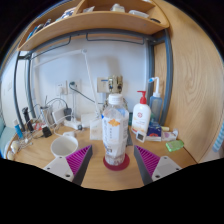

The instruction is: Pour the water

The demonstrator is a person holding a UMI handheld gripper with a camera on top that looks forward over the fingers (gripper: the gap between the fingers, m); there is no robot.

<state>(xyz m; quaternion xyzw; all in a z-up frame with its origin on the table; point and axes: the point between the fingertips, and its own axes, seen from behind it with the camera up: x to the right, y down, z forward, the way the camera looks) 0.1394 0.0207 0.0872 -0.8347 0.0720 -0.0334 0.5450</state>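
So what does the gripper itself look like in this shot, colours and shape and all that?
Only the gripper shows, as two fingers at the bottom of the view. Each finger is pale, whitish, and tapers to a wedge pointing forward. On its inner face each carries a magenta pad with a ridged, striped surface. No cables, markings or sleeve are visible, and the person's hand is out of view.

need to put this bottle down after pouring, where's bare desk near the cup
The bottle stands between the open tongs. Bare wood lies between the white cup and the bottle, and beside the right pad toward the green item. Crowded: the back left by the wall with cables and small items, and around the pump bottle.
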